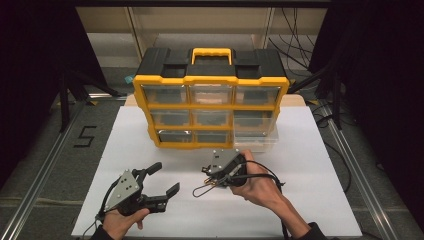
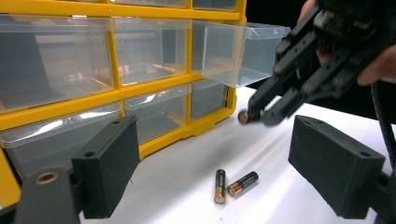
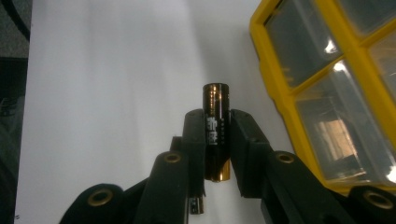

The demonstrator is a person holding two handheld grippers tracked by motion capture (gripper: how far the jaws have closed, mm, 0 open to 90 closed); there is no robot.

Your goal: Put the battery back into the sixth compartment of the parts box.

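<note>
Black foam pads on our left gripper (image 1: 159,178) stand wide apart with nothing between them; it rests on the white table (image 1: 310,210) at the left, released and idle. In the left gripper view, 2 batteries (image 2: 235,185) lie on the table just ahead of it, touching at one end.

Moving right, our right gripper (image 3: 217,140) is clenched on 1 battery (image 3: 216,135), pinching it across the middle of its body, so both ends stick out past the pads. In the left gripper view this gripper (image 2: 254,114) hangs clear above the table, near the organizer's (image 1: 210,75) lower right corner, with the battery's end cap facing the camera.

Further right, 1 clear drawer (image 2: 243,53) on the organizer's right side stands pulled out, and we judge that is where the battery goes. To do it well, we should keep the pinch firm and centred so the round body cannot roll or pivot, lift it above the drawer's front rim before moving in, and lower it well inside, lying along the drawer floor, before we let go. Opening early risks it bouncing off the rim. We also steer clear of the yellow frame on the way.
</note>
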